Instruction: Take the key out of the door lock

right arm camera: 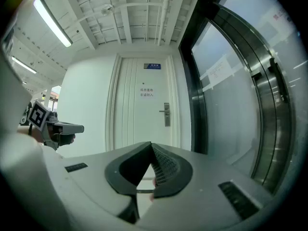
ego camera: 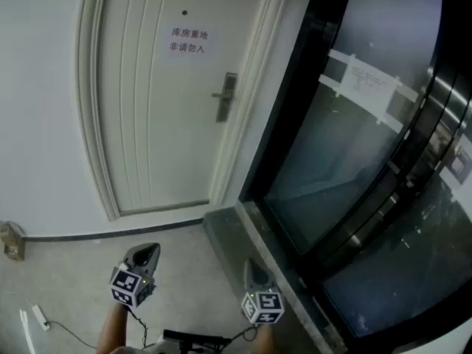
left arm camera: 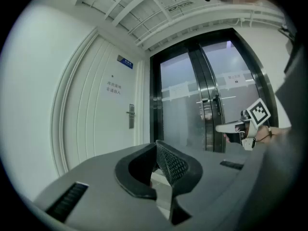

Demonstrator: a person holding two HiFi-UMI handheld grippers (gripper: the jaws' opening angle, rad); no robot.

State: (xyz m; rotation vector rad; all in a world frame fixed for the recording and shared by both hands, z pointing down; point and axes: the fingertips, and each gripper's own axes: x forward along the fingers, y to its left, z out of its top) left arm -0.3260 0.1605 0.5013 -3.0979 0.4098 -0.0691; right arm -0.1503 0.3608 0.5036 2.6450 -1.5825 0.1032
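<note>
The key is not made out in any view. It is judged to sit in the lock plate (ego camera: 226,96) on the white door (ego camera: 155,124), prob. below the lever handle (ego camera: 218,94), which is too small & far off to be read in detail. Both tools are held low & level, well apart from the door. The left gripper (left arm camera: 156,146) is seen w/ jaws together, tips touching, nothing btwn them; the right gripper (right arm camera: 151,146) is likewise closed & empty. A key is expected to be small, light, stiff metal, smooth & so slippery on its flat faces. Breakage is judged unlikely, but bending or jamming can be caused if it is pulled off-axis. The exposed head is best pinched across its flat sides, near the plate but clear of it, w/ the jaws squared to it. If it is found turned, it must prob. be set to neutral before a straight pull along the keyhole axis is made. A drop is judged the main hazard once it is freed.
</note>
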